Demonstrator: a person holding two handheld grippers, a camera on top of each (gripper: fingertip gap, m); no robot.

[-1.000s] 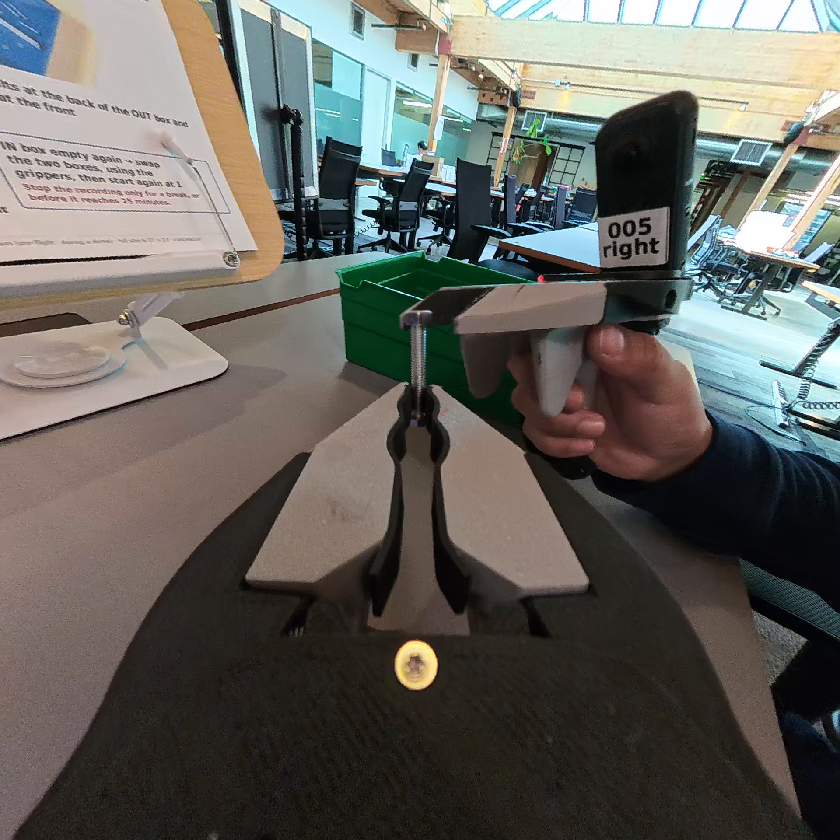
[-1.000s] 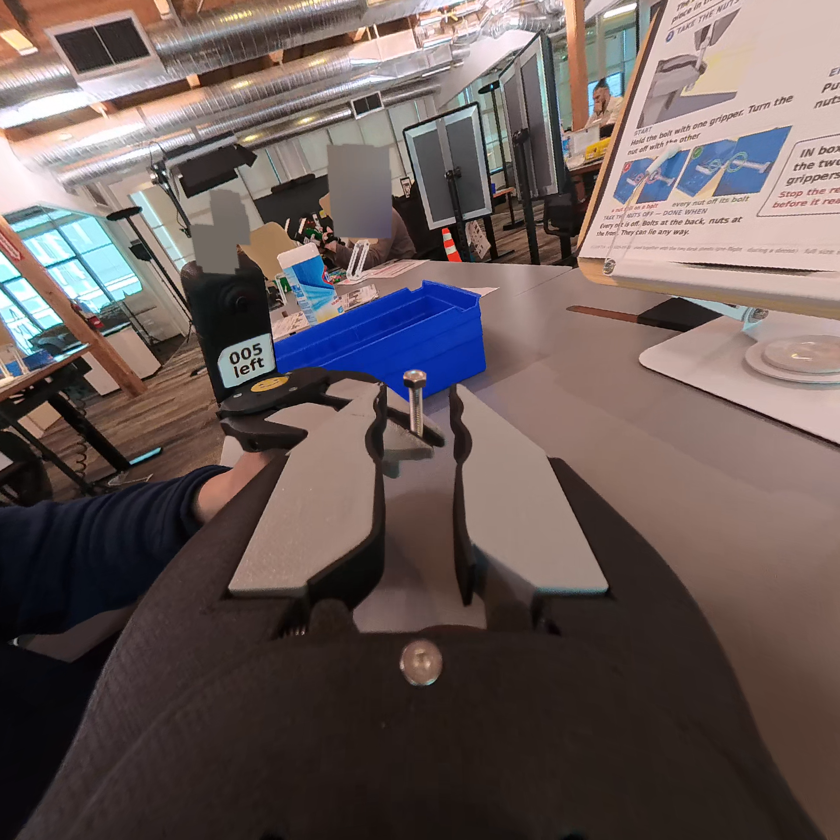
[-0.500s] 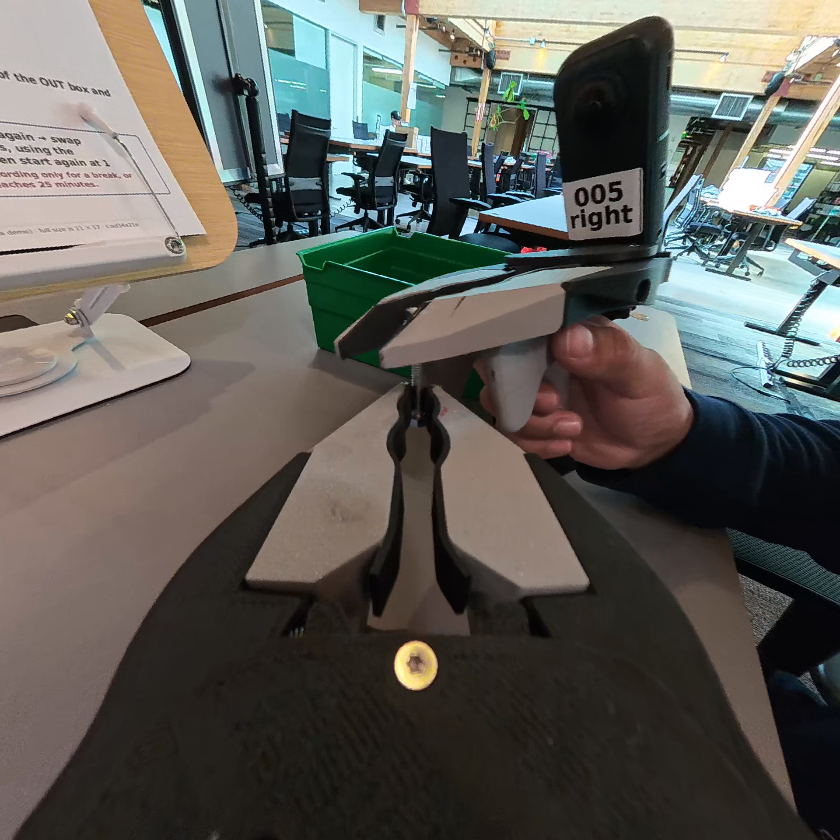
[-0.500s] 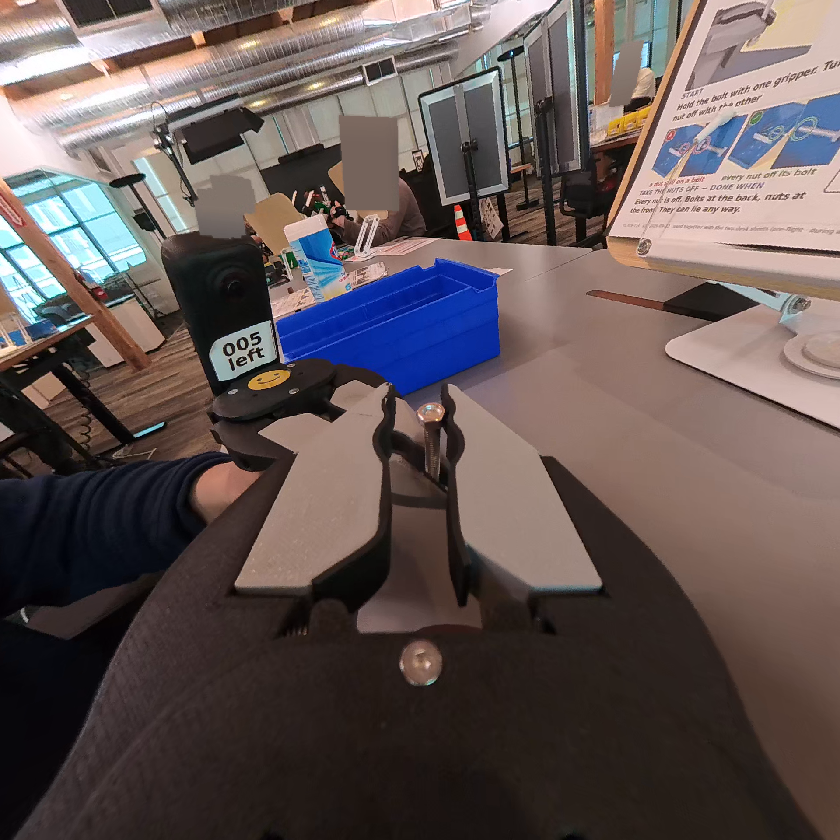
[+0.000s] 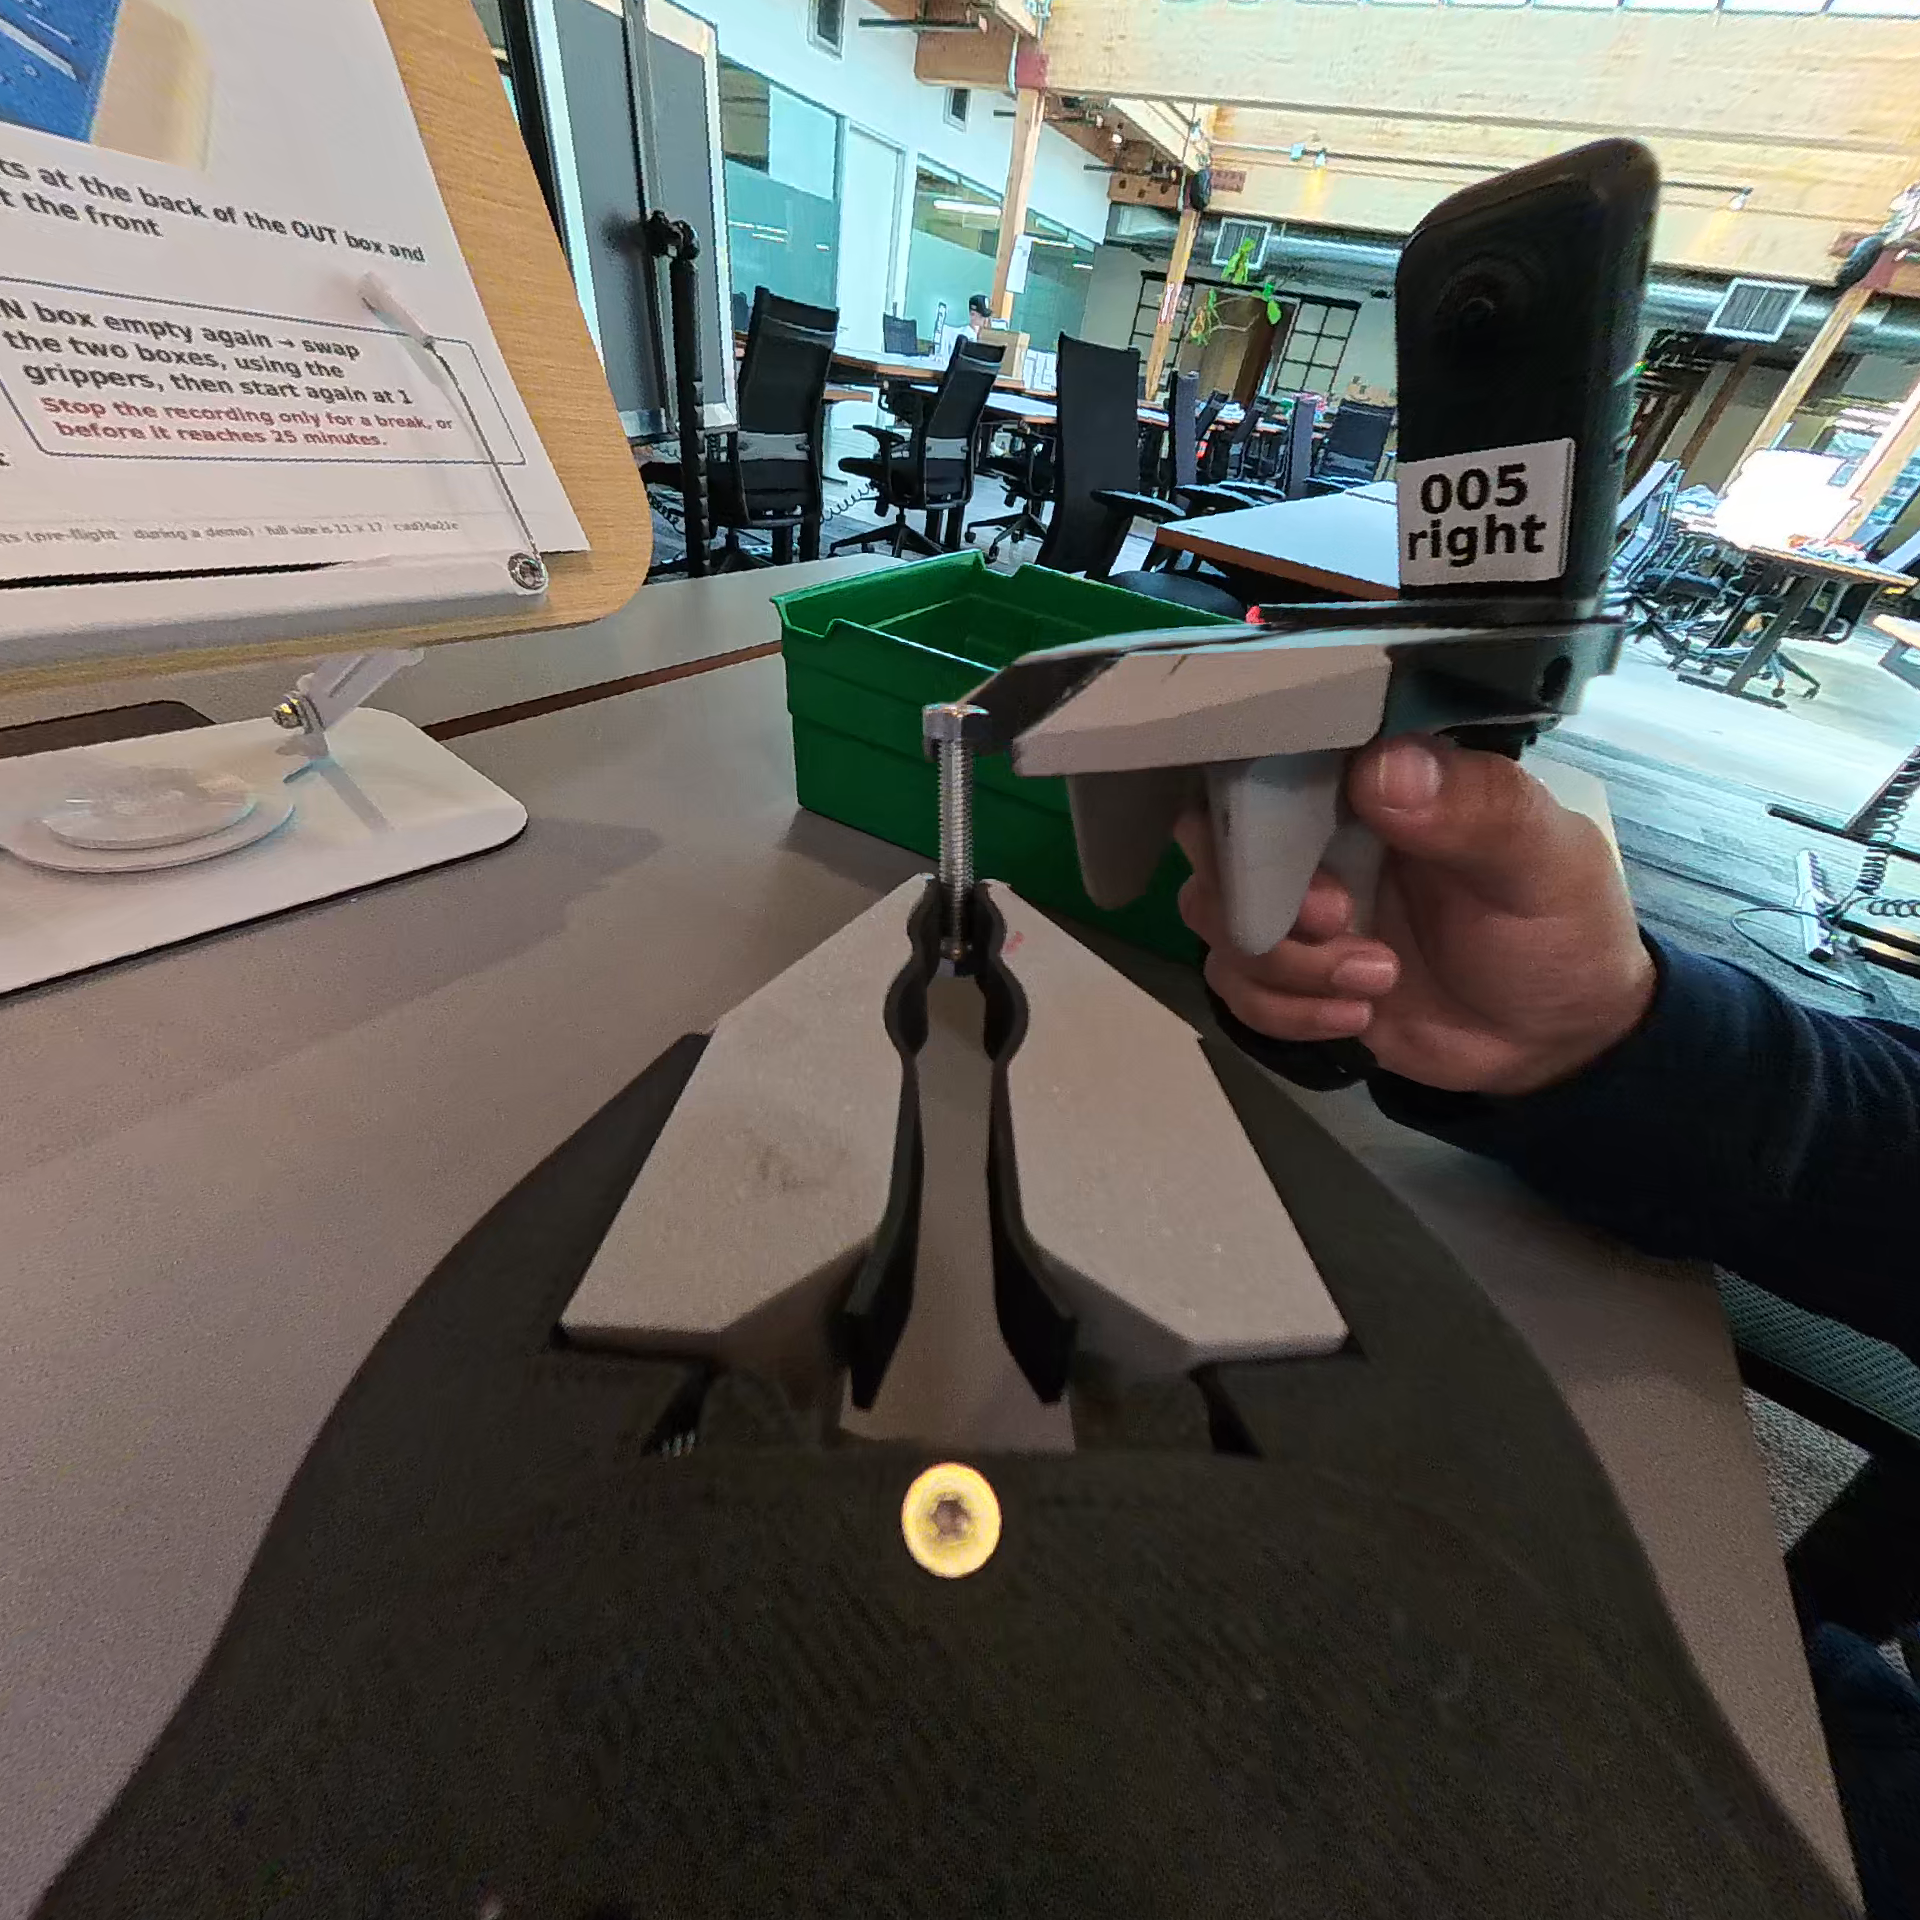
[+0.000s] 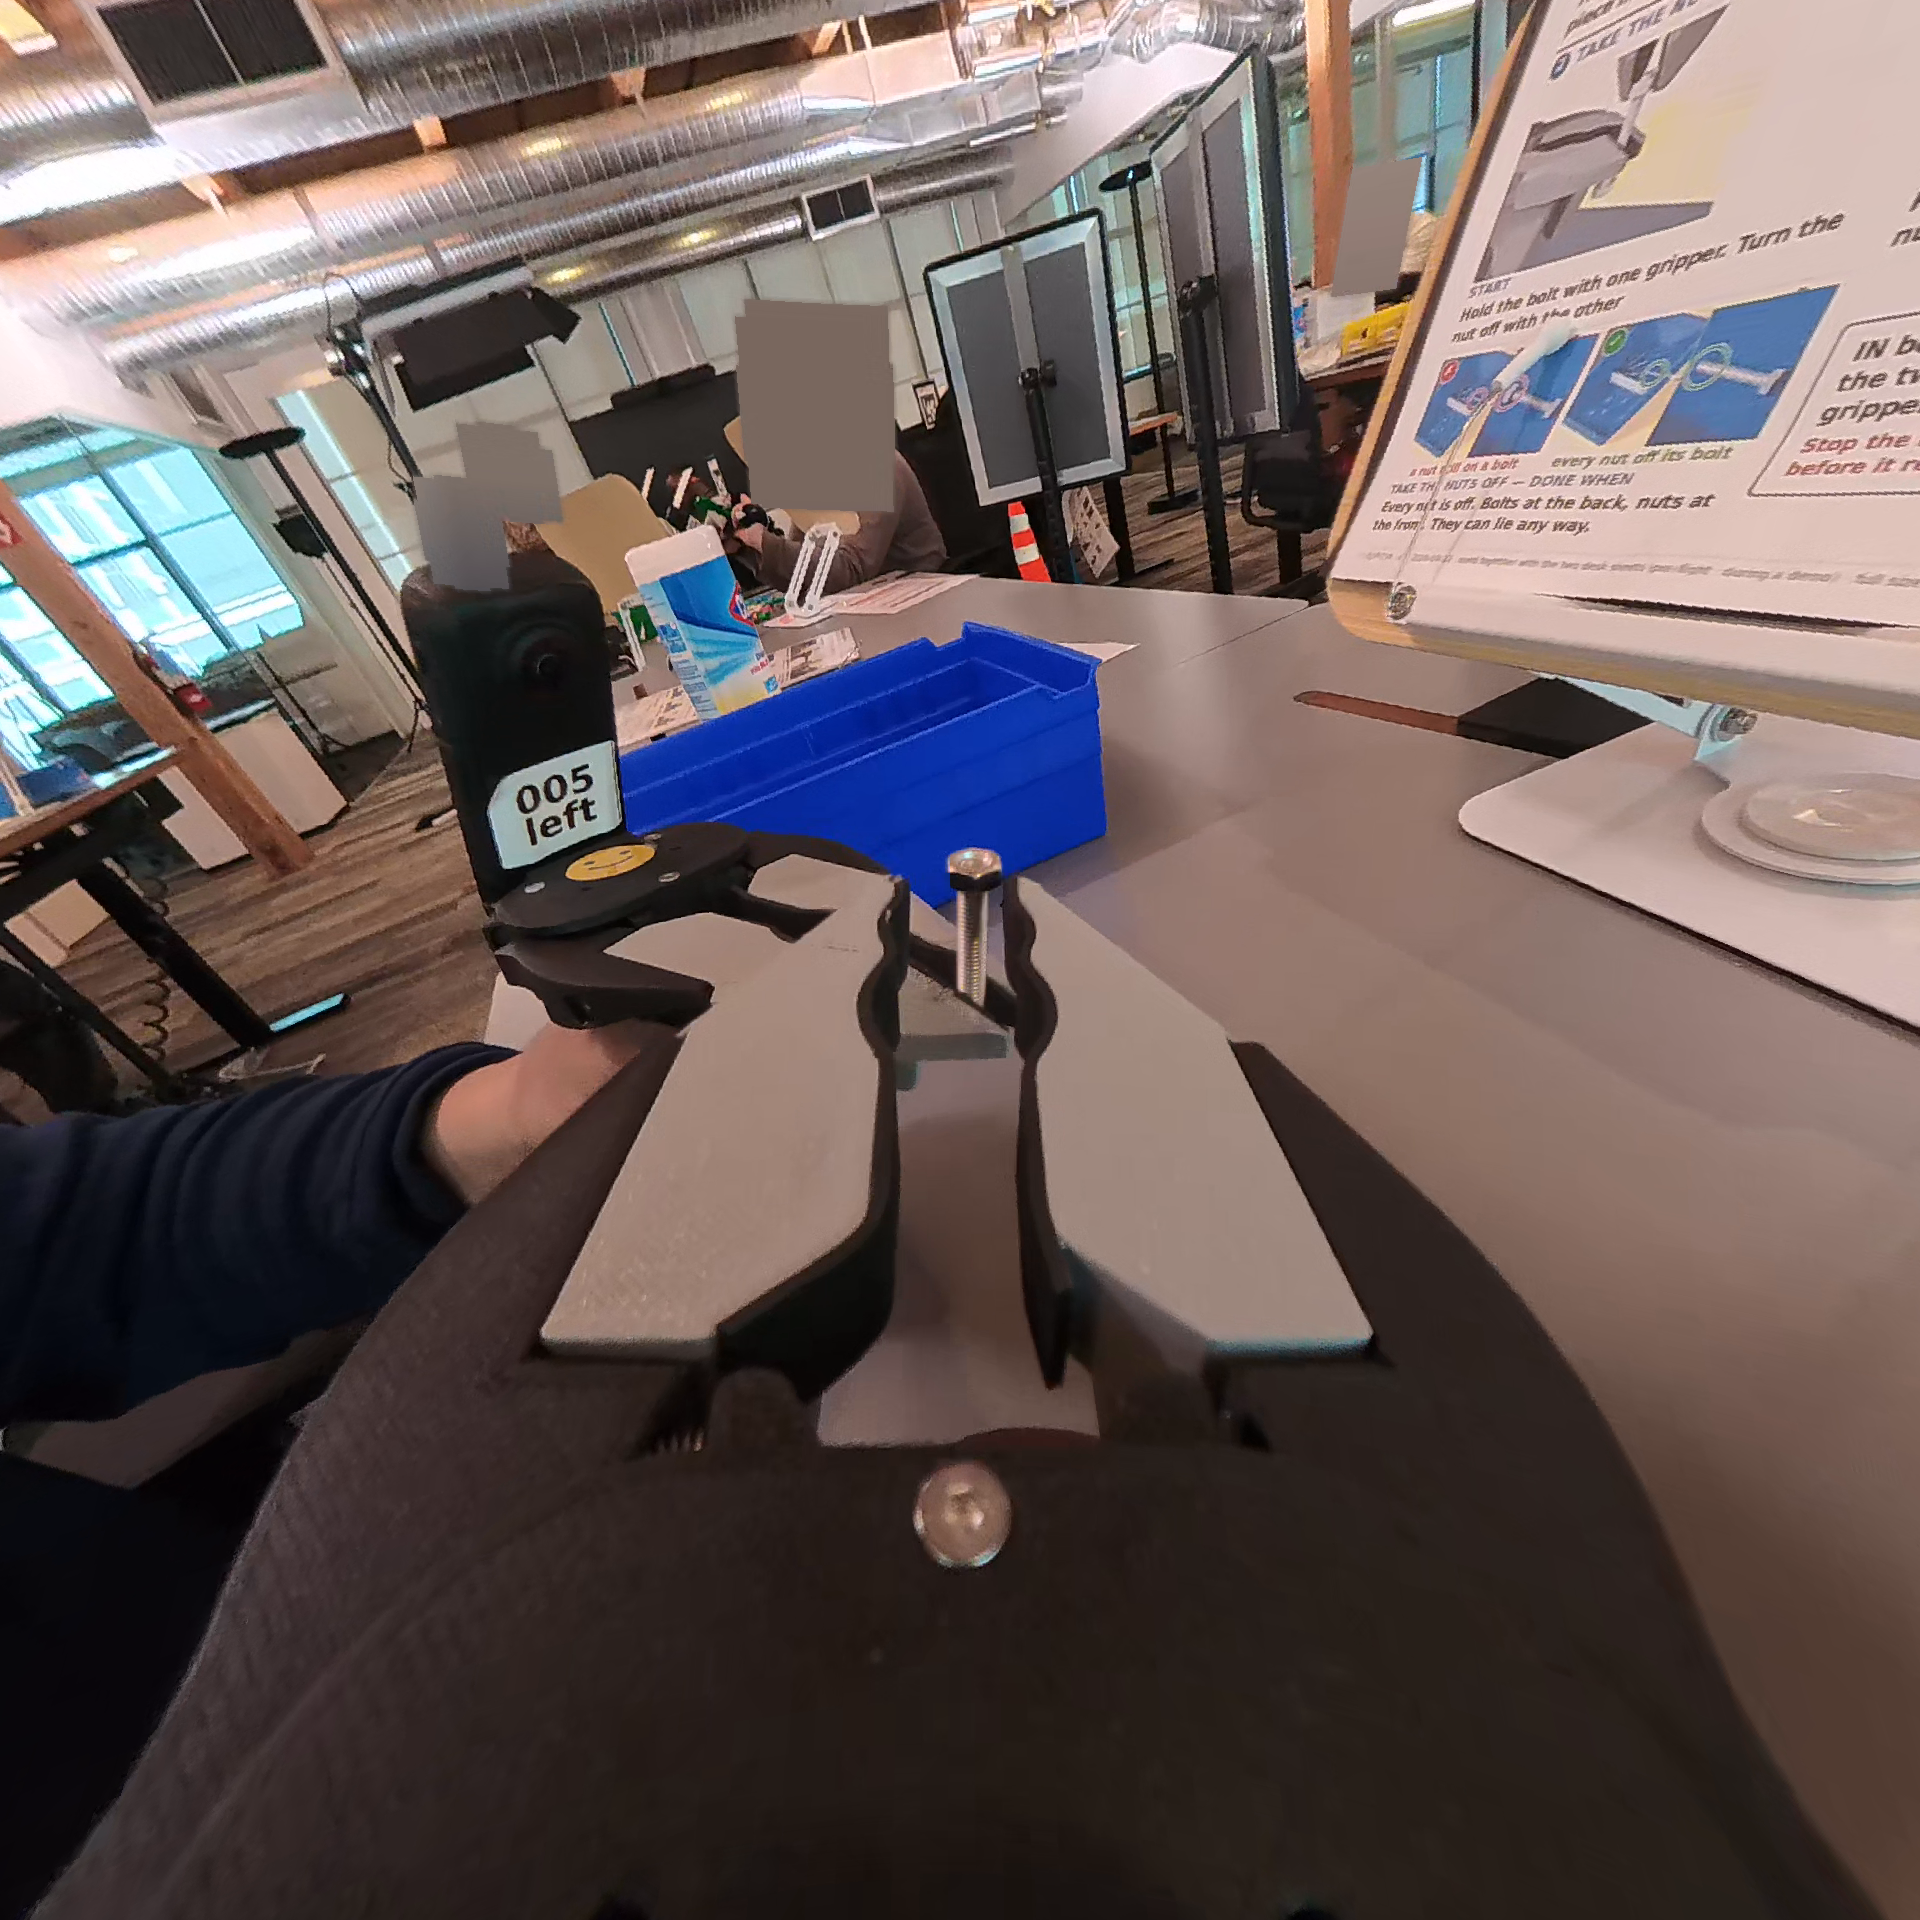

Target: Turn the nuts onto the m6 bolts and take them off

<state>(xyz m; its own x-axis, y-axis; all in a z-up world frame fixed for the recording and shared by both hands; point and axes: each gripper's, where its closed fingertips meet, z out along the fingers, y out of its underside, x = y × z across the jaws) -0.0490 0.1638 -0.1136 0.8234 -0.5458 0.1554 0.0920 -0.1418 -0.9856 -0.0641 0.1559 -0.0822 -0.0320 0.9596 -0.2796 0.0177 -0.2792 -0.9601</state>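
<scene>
A silver bolt [image 5: 954, 805] stands upright, head up, its lower end pinched between the tips of my left gripper [image 5: 954, 930], which is shut on it. I cannot make out a nut at the pinch. My right gripper [image 5: 995, 715] comes in level from the right with its tips at the bolt head. In the right wrist view the bolt [image 6: 971, 925] stands in the gap at the tips of my right gripper [image 6: 958, 899], whose jaws are open and wider than the head. The left gripper's grey fingers [image 6: 940, 1034] show below the bolt.
A green bin [image 5: 883, 675] stands behind the bolt, a blue bin [image 6: 883, 769] at the far side in the right wrist view. An instruction board on a white stand [image 5: 260, 810] sits at the table's back. The grey table [image 5: 312, 1091] lies below both grippers.
Half a second ago my right gripper was tilted down with narrower jaws around the bolt head. It has levelled, drawn back a little and opened. My left gripper still holds the bolt.
</scene>
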